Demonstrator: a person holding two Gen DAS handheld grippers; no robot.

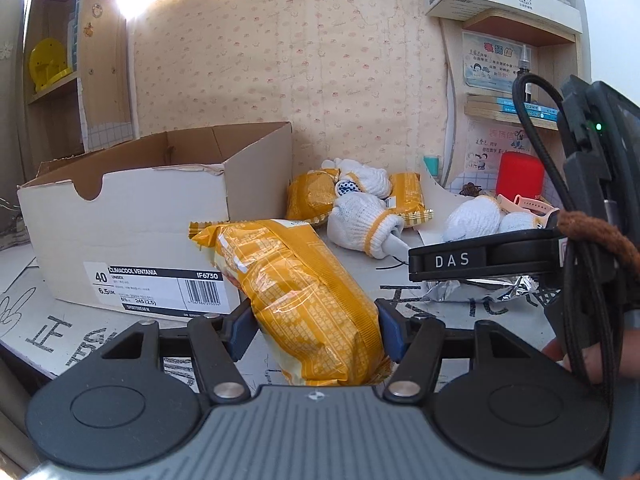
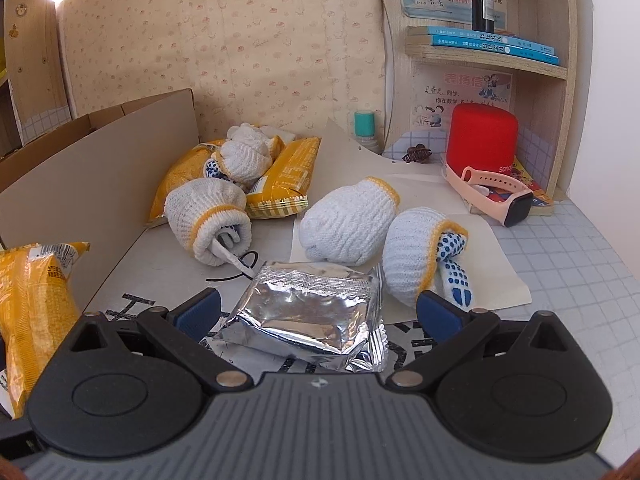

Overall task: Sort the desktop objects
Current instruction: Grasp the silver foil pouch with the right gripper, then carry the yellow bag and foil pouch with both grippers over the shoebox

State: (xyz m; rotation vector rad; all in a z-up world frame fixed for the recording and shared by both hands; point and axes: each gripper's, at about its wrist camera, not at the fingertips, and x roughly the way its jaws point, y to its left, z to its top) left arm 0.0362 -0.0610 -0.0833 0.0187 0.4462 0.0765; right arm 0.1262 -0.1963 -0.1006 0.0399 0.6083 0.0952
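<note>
my left gripper (image 1: 316, 330) clamps yellow snack pack (image 1: 296, 300) above desk (image 1: 56, 312), beside open shoebox (image 1: 132, 216), inside hidden. only right view: my right gripper (image 2: 318, 314) wide apart around foil packet (image 2: 308, 316), not pressing; pink watch (image 2: 496, 196), red cylinder (image 2: 484, 136).

shoebox (image 1: 132, 216) sits at 9 o'clock on the table (image 1: 44, 304) | snack packs (image 2: 276, 176) and rolled gloves (image 2: 344, 224) piled at 12 | foil packet (image 2: 304, 316) front-center | speaker (image 2: 482, 136) with watch (image 2: 496, 196) before it, 2 o'clock

Scribbled white desk (image 1: 52, 320) – shoebox (image 1: 132, 224), yellow packets (image 2: 280, 176), rolled gloves (image 2: 344, 224), foil pack (image 2: 304, 312)
</note>
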